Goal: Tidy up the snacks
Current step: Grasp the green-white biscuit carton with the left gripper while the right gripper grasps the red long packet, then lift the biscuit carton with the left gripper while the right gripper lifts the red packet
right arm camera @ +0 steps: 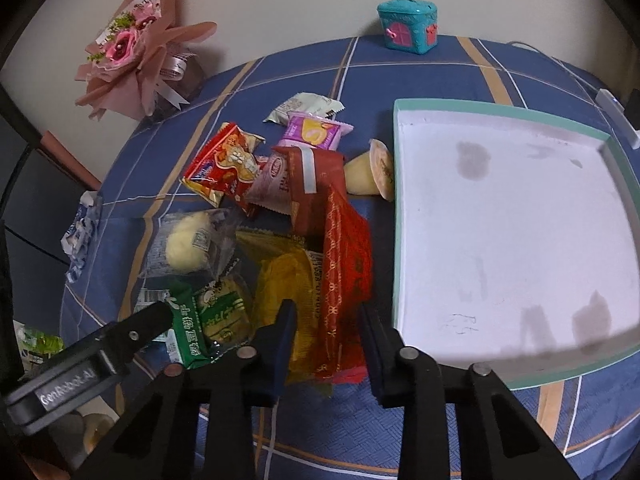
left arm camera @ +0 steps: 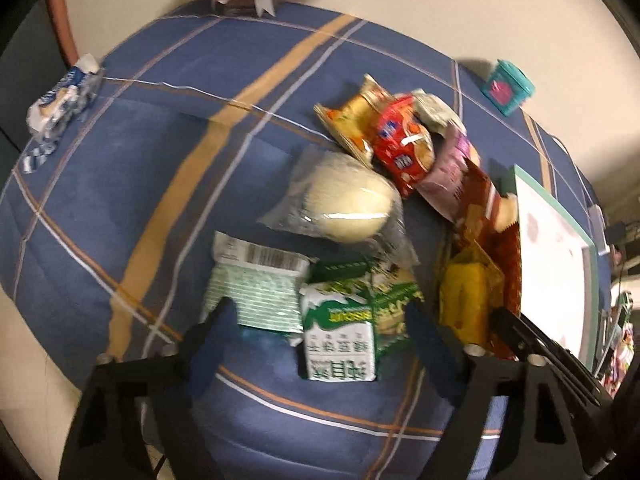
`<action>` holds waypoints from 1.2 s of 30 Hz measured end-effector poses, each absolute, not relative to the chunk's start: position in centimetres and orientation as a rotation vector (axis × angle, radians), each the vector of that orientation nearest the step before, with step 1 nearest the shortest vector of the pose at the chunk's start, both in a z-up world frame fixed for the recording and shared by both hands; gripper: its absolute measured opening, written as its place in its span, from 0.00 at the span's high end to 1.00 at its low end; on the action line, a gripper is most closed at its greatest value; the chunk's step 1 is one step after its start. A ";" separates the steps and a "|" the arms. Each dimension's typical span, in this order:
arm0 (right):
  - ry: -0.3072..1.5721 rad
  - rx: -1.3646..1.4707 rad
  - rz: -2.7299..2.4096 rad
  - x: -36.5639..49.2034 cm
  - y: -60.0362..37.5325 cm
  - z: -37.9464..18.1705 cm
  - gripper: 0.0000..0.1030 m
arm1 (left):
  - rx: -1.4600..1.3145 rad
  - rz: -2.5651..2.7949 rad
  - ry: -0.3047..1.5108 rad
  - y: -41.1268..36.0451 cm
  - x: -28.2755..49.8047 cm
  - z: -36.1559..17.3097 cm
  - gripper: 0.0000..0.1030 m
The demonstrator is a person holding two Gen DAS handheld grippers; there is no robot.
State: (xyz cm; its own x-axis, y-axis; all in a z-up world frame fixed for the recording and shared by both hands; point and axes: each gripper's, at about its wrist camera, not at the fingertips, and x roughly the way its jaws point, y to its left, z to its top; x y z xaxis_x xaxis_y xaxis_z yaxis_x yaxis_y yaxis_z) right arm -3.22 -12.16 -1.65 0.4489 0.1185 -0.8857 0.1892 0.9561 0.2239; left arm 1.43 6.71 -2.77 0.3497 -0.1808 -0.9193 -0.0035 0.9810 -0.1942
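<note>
- The right tool (right arm camera: 328, 322) points down at the near end of the snack pile, its fingers drawn in on a long red packet (right arm camera: 346, 276); the pads look pressed to the packet's sides, with a yellow packet (right arm camera: 286, 280) just beside it on the left.
- The left tool (left arm camera: 316, 320) has its fingers apart around a green-and-white carton (left arm camera: 340, 340); neither pad touches it.
- A pale green striped packet (left arm camera: 256, 292) lies just left of that carton.
- The snacks sit heaped on a blue plaid cloth (left arm camera: 120, 200) covering the counter.
- Mid-pile lies a bun in clear wrap (left arm camera: 348, 208), touching the carton's far side.
- To the right of the pile, a shallow white tray (right arm camera: 400, 240) with a teal rim sits flat; a pudding cup (right arm camera: 372, 172) lies on its side against the tray's left wall.
- Farther on are a red-and-gold chip bag (right arm camera: 228, 164) and a purple cake packet (right arm camera: 316, 132).
- At the far edge stand a small teal box (right arm camera: 408, 26) and a pink bouquet (right arm camera: 132, 52).
</note>
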 end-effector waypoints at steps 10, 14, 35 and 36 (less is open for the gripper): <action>1.109 0.343 -0.032 -3.2 -12.6 -2.0 0.72 | -0.131 -0.158 1.268 4.7 1.5 -4.3 0.49; 1.108 0.378 -0.046 -3.3 -13.3 -1.8 0.75 | -0.133 -0.151 1.271 4.6 1.5 -4.4 0.57; 1.109 0.347 -0.082 -3.4 -14.3 -1.6 0.84 | -0.094 -0.186 1.294 3.1 1.9 -5.2 0.58; 1.110 0.358 -0.079 -3.3 -14.5 -1.6 0.84 | -0.094 -0.185 1.293 3.0 1.9 -5.3 0.58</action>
State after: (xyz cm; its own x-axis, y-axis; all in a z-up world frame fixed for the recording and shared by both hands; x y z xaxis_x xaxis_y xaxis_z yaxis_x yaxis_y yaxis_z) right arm -3.33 -14.50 -1.58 0.4485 0.1154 -0.8863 0.2390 0.9400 0.2433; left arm 1.85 3.01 -5.25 0.2621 -0.1888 -0.9464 0.0841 0.9814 -0.1725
